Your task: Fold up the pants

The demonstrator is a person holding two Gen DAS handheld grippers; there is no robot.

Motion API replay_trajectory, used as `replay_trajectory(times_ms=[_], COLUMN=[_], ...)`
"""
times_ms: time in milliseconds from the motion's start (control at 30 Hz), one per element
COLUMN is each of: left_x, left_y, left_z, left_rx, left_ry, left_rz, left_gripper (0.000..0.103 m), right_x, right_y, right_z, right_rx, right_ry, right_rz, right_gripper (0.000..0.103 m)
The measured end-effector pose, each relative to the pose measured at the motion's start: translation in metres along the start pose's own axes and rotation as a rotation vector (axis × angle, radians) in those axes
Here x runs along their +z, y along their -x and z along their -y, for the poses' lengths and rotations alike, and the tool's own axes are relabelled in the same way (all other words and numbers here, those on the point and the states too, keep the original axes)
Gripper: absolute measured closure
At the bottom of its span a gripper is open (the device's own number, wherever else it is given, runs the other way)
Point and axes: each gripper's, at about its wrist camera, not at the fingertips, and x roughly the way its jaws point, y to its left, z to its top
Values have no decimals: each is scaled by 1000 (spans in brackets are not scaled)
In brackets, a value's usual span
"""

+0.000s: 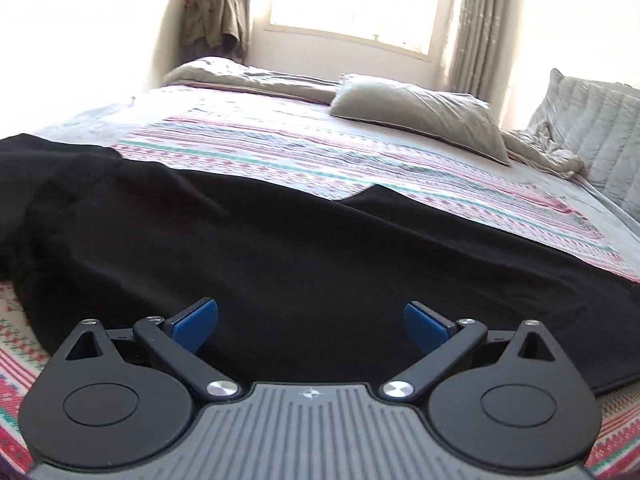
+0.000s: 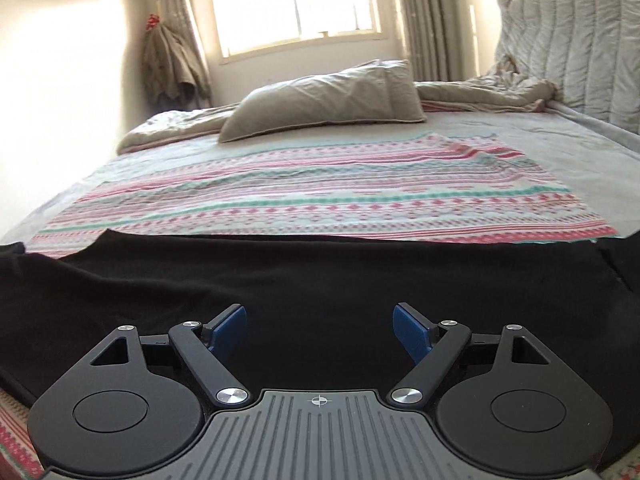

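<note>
Daylight floods through the far window (image 1: pixel 352 0), blowing out its panes and the left wall; fisheye edges curve and darken.

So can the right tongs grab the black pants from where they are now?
Probably yes. The right tongs are open with nothing between them, and the black pants lie spread on the bed right in front of and under them. Nothing sits in the way, though how high they hover is unclear.

Matt black cloth pants (image 1: pixel 300 248) on a woven patterned sheet (image 1: pixel 280 144); creased grey fabric pillow (image 1: pixel 420 112).
</note>
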Motion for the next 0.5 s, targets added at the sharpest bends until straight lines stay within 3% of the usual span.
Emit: replay_trajectory(times_ms=[233,400,500], left_x=[7,9,5], left_y=[10,10,9], left_z=[-53,-93,-114], left_rx=[104,144,131], left_ry=[104,246,340], left_rz=[27,38,40], left_gripper=[0,0,2], right_x=[-4,-13,-21], right_y=[-13,-15,-14], right_z=[-73,-126,-155], right_rx=[161,283,377], right_ry=[102,191,261], right_rz=[-25,-29,-32], right_gripper=[20,20,20])
